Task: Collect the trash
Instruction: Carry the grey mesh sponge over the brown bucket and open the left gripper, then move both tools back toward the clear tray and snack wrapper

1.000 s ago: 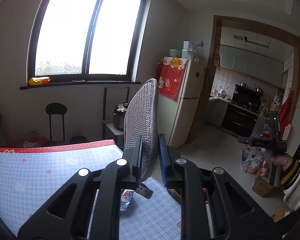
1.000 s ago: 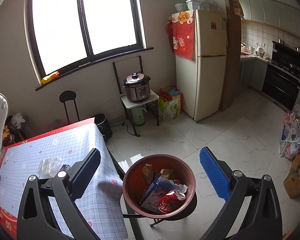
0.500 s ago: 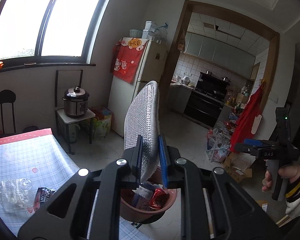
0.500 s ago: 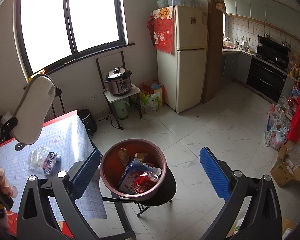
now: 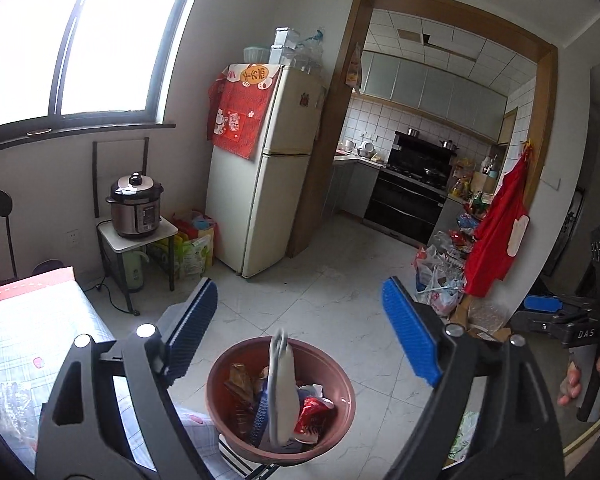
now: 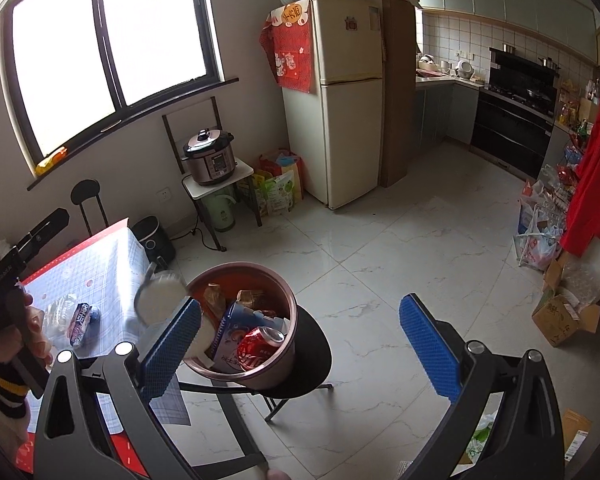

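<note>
A brown trash bowl [image 5: 340,384] [image 6: 286,296] stands on a black stool [image 6: 314,354] beside the table. It holds a red can [image 6: 260,340], a blue notebook [image 6: 236,334] and wrappers. A white insole [image 5: 282,392] is dropping edge-on into the bowl; it shows blurred at the bowl's left rim in the right wrist view [image 6: 160,298]. My left gripper [image 5: 300,334] is open and empty above the bowl. My right gripper [image 6: 300,350] is open and empty over the bowl's right side. A clear plastic wrapper [image 6: 58,314] and a small packet [image 6: 80,322] lie on the checked table [image 6: 100,268].
A fridge [image 5: 260,168] stands by the kitchen doorway. A pressure cooker [image 5: 134,206] sits on a small stand under the window. Bags and cardboard boxes [image 6: 564,312] lie on the tiled floor at right. A black chair [image 6: 86,200] stands behind the table.
My left gripper has swung from the table to above the bowl, then opened and let go of the insole, which now falls into the bowl. My right gripper stayed open.
</note>
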Motion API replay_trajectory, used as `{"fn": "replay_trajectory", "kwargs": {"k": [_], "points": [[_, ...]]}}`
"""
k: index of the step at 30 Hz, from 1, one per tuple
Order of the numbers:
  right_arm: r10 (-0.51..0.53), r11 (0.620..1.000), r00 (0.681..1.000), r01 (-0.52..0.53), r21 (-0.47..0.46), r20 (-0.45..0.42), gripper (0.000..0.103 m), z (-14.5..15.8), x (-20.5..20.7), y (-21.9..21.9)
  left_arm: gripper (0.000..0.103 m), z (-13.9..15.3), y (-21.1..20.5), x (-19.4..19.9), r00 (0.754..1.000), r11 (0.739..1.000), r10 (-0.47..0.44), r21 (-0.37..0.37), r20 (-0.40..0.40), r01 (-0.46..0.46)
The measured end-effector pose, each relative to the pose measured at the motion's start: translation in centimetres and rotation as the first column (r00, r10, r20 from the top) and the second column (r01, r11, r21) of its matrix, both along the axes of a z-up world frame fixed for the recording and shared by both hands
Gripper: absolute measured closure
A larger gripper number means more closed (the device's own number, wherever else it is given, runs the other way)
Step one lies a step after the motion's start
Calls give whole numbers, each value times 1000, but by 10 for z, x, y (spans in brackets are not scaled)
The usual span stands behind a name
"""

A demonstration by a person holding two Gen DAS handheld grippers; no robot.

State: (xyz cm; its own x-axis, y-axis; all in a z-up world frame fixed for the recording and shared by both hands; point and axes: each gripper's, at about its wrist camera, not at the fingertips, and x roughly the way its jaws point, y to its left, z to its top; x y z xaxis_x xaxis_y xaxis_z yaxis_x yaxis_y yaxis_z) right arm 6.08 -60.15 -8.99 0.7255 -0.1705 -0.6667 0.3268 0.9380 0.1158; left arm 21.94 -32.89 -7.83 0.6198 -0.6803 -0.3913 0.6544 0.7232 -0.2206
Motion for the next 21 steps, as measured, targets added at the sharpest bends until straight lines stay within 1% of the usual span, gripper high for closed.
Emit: {"fn": "replay_trajectory", "kwargs": {"k": [1,5,9,14,18,21], "points": [[6,1000,1000,-6,6,0,6,-1,2,3,12,2,8,0,1000,1000,10,2,4,-10],[43,999,999,-43,18,4,6,-3,14,16,6,10,46,0,997,997,71,5,-6,-71],[81,996,997,-81,24,7,6,-1,29,34,6,18,91,-7,989,989,151,-5,-7,-151],[117,993,993,-117,28,15,6,3,46,57,6,31,144,-18,968,968,252,15,16,-252],[153,988,988,-153,21,25,6,9,57,78,6,42,191,-29,949,949,315,-14,33,-314],[176,984,984,-177,23,28,6,10,65,95,6,50,228,-42,926,928,373,-21,56,-372]]}}
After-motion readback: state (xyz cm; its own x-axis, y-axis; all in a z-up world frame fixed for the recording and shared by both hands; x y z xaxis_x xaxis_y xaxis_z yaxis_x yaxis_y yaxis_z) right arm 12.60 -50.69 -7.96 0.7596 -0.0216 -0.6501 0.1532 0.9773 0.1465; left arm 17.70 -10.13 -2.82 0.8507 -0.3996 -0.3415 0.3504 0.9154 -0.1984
